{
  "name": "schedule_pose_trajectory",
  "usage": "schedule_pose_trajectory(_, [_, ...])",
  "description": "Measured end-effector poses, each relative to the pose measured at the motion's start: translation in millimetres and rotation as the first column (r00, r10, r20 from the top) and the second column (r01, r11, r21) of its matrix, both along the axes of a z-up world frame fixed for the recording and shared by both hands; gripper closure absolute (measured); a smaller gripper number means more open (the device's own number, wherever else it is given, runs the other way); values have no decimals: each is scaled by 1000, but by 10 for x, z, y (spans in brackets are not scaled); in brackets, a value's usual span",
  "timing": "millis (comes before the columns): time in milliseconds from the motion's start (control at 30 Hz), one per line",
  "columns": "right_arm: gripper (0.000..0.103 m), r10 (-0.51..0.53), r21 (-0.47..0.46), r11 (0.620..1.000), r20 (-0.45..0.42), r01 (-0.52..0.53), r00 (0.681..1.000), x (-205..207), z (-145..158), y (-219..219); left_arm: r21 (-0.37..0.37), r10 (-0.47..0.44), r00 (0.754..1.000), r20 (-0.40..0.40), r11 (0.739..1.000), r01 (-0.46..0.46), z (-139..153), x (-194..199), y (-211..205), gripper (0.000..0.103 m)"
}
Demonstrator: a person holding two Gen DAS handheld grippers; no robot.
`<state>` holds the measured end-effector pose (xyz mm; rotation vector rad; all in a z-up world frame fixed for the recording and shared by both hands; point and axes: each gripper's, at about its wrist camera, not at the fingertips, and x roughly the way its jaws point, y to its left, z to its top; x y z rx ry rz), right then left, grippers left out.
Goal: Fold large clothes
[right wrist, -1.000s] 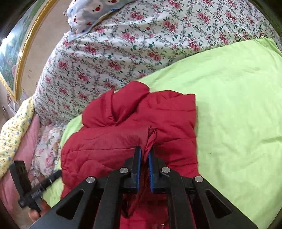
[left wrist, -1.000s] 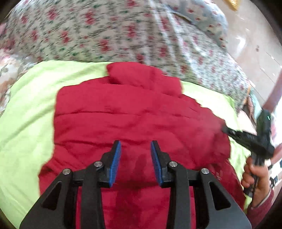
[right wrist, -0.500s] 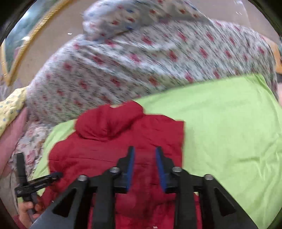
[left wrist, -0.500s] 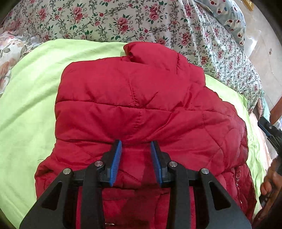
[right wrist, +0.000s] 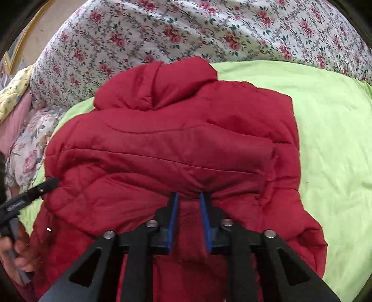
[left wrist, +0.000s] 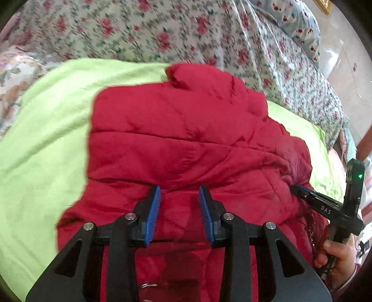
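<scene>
Lime-green sheet (left wrist: pixel 46 139) and floral quilt (right wrist: pixel 186 27) bear the red jacket (left wrist: pixel 186 139); both grippers, left gripper (left wrist: pixel 179 192) and right gripper (right wrist: pixel 188 197), gape empty.

A bed carries a lime-green sheet (right wrist: pixel 332 144); a red padded jacket (right wrist: pixel 176 144) lies on it; a floral quilt (right wrist: pixel 186 30) is heaped behind.

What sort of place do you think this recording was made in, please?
Most likely a bedroom at home: the red jacket lies on a green sheet, with a floral quilt behind it and a patterned pillow.
</scene>
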<state>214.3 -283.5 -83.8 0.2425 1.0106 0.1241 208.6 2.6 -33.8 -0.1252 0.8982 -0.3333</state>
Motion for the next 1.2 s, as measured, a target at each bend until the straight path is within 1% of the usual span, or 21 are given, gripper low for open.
schedule_pose_trajectory(67, [90,-1,1,1000,2,1,1000,-22,-8,-41,-3,20,1000,-3,1000,-20,-10,17,64,71])
schedule_pose_trajectory(133, [91,-19,29,999,4,19,1000,-22,-23,-111,-21,18,999,-49,1000,-19,-109,92,104,71])
schedule_pose_trajectory(233, [93,-30,42,999,6,30,1000,-3,-46,-124,-19,9,998,-70,1000,-10,-217,142,87,71])
schedule_pose_trajectory(300, [93,-29,42,999,5,29,1000,2,-63,-108,-8,6,997,-75,1000,-7,-251,163,60,71])
schedule_pose_trajectory(467, [93,-26,60,998,0,25,1000,17,-91,-135,-21,3,996,-86,1000,-5,-301,199,57,71])
schedule_pose_trajectory(567, [93,-25,59,998,-3,25,1000,20,-87,-138,-5,5,996,-86,1000,-5,-306,207,37,71])
schedule_pose_trajectory(667, [93,-29,83,996,-11,30,1000,13,-50,-165,12,7,996,-86,1000,-6,-294,210,23,71])
schedule_pose_trajectory(700, [88,-33,103,994,-20,35,999,3,-22,-184,14,9,996,-90,1000,-8,-291,217,23,71])
schedule_pose_trajectory(733, [88,-34,122,992,-22,37,999,-17,3,-196,16,12,995,-96,1000,-10,-289,222,22,71])
schedule_pose_trajectory(800, [86,-38,129,991,-37,42,999,-60,67,-214,23,15,994,-107,1000,-12,-271,224,20,71])
schedule_pose_trajectory(867, [78,-41,147,988,-48,47,998,-120,134,-240,31,12,994,-111,999,-9,-250,206,25,70])
schedule_pose_trajectory(900, [67,-38,153,987,-44,45,998,-161,179,-250,29,8,994,-113,1000,-4,-239,197,26,65])
schedule_pose_trajectory(933, [57,-34,151,988,-36,39,999,-211,235,-254,13,-2,993,-119,1000,4,-219,171,47,58])
schedule_pose_trajectory(1000, [49,-27,126,992,-19,29,999,-314,343,-265,-13,-12,993,-122,1000,11,-170,101,94,49])
schedule_pose_trajectory(1033, [48,-23,118,993,-16,25,1000,-373,386,-277,-11,-12,993,-119,1000,11,-151,70,110,47])
schedule_pose_trajectory(1100, [47,-15,120,993,-22,17,1000,-471,436,-320,3,-14,994,-110,1000,14,-94,-45,156,46])
schedule_pose_trajectory(1200, [42,-14,117,993,-41,18,999,-634,471,-401,10,-17,994,-107,1000,18,-60,-236,245,46])
